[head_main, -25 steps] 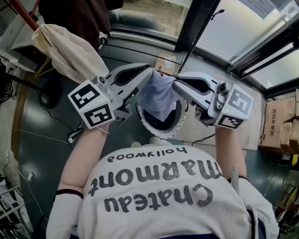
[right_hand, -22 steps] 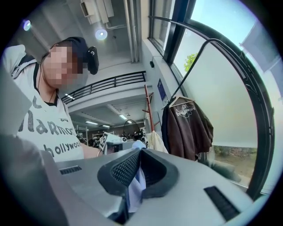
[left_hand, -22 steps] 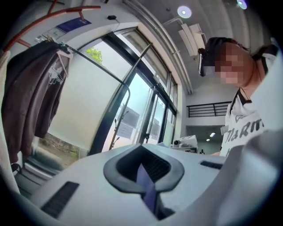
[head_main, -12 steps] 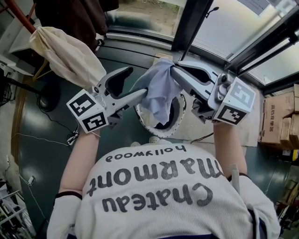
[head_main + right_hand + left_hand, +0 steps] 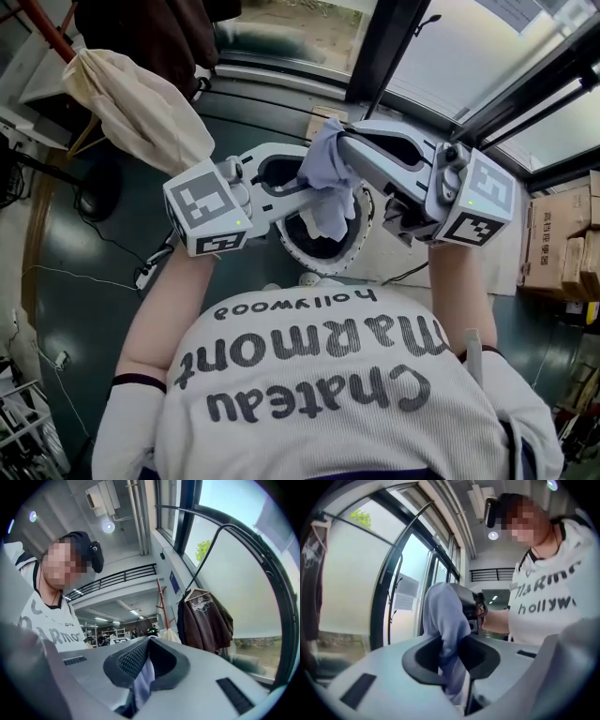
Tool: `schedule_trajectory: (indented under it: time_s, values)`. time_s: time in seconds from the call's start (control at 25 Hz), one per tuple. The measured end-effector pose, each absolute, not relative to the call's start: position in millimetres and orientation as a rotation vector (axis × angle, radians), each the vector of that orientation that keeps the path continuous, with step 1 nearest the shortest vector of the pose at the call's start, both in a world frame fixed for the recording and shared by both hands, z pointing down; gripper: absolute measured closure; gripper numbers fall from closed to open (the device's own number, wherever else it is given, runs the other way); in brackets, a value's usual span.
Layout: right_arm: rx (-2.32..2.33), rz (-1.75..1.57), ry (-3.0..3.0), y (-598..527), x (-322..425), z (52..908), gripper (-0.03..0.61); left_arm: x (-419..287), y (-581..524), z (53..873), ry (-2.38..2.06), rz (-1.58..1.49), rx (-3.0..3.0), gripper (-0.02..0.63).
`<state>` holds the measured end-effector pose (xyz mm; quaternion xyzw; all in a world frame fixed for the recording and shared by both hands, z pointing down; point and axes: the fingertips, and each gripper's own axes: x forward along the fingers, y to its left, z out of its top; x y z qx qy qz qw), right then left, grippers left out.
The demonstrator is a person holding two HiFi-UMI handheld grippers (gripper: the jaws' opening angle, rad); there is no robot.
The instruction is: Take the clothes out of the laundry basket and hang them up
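A light blue garment (image 5: 330, 202) hangs bunched above the round white laundry basket (image 5: 309, 263) on the floor. My right gripper (image 5: 339, 142) reaches in from the right and is shut on the garment's top edge; in the right gripper view (image 5: 149, 641) blue cloth (image 5: 143, 681) shows pinched below its tips. My left gripper (image 5: 309, 192) comes in from the left, a little lower. Its jaws have just been closing and now pinch the garment (image 5: 445, 616), which runs between the left gripper's (image 5: 451, 641) tips.
A cream cloth (image 5: 136, 103) and a dark brown jacket (image 5: 204, 620) hang on a rack at the upper left. A black stand pole (image 5: 394, 75) rises by the window. Cardboard boxes (image 5: 562, 253) are stacked at the right. Cables lie on the floor at the left.
The left gripper let go, swung out left with open jaws, then came back and closed on the garment lower down. The right gripper lifted the garment slightly.
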<state>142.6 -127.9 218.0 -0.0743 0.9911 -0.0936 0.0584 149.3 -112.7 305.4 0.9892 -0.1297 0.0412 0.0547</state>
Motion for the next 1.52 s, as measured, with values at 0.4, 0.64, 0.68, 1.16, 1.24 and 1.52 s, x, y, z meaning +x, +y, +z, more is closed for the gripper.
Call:
schedule_trajectory:
  time_s: [0.4,0.64,0.68,1.16,1.24,1.52]
  values:
    - [-0.685,-0.621,3.087,-185.3,163.3,293.4,0.543,87.2,-168.3,268.2,-0.522,-0.325,2.442,0.54]
    - [-0.377,-0.434,3.329,-144.9,120.9,313.8,0.33,87.3,-166.1,261.4,-0.514,-0.4,2.412,0.54]
    - [-0.419,-0.389,3.356,-149.6,114.8,318.5,0.33,88.8,-164.7,259.1,-0.495,-0.407,2.412,0.54]
    - [-0.857,-0.277,3.031,-198.4,181.2,252.9,0.537,4.9,-176.2,348.1,-1.006,-0.149,2.401,0.455]
    - [-0.83,-0.267,2.979,-199.0,189.9,236.7,0.537,-6.7,-173.4,376.1,-1.04,-0.102,2.353,0.415]
    - [-0.562,-0.146,2.892,-175.0,200.4,174.3,0.537,-13.1,-177.6,433.4,-1.132,0.014,2.292,0.296]
